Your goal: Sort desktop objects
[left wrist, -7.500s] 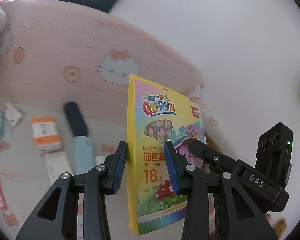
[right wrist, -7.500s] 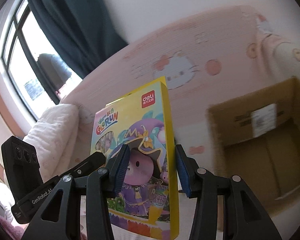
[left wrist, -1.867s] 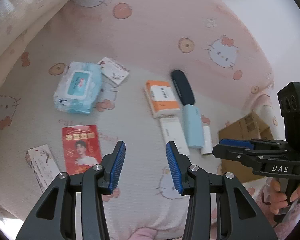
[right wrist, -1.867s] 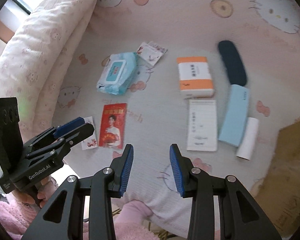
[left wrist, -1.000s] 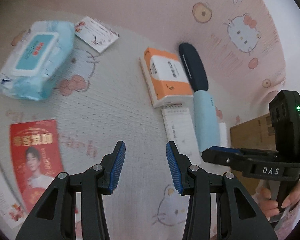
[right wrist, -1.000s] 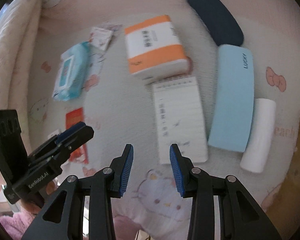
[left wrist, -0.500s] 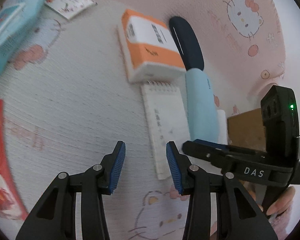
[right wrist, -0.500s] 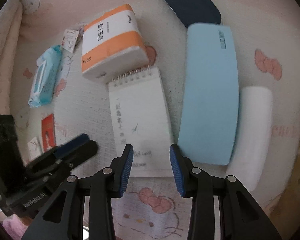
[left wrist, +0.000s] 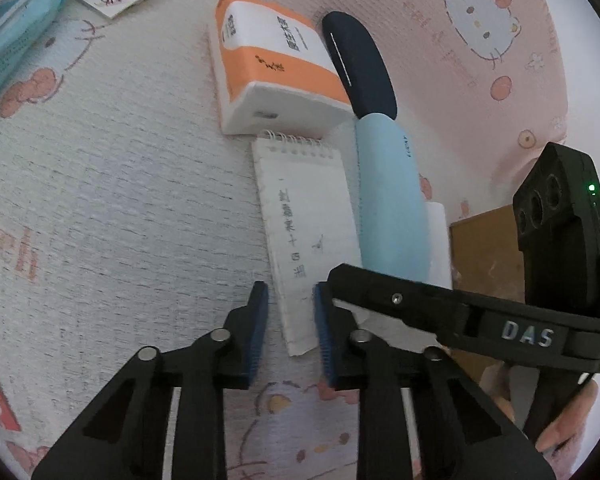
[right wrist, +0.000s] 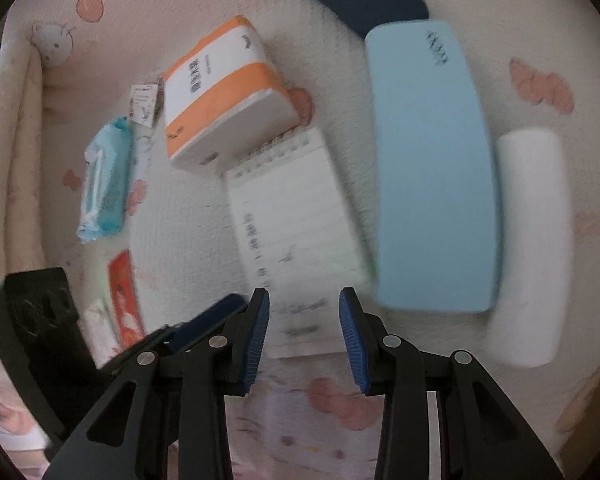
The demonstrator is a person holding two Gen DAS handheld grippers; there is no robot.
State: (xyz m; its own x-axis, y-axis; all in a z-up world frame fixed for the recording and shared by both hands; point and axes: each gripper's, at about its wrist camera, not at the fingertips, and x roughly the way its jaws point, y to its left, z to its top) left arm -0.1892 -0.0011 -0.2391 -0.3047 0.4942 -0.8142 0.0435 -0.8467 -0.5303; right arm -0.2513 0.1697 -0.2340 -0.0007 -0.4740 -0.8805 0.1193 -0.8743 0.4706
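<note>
1. The spiral notepad [left wrist: 308,232] lies flat on the bed cover [left wrist: 112,208], its wire binding at the far end touching the orange-and-white tissue pack [left wrist: 272,68], with the light blue case [left wrist: 388,204] just beside its right edge.
2. My left gripper [left wrist: 290,320] has just been closing: its jaws are narrowed about the near left corner of the notepad. I cannot tell whether the pads press on the paper yet, so I count them as apart.
3. My right gripper [right wrist: 303,322] hangs over the near end of the same notepad [right wrist: 296,216], jaws partly apart and straddling its bottom edge with nothing clamped.
4. I judge the pad light and thin, its loose sheets floppy, the cardboard back somewhat stiffer. On soft cloth it gives no free edge underneath, so a pinch from above may catch only the top pages.
5. I would take the near short edge through the full stack, back cover included, and lift low and slow so that pages neither tear at the wire nor fan open.
6. The cardboard box [left wrist: 484,240] at the right looks the likely place for it.
</note>
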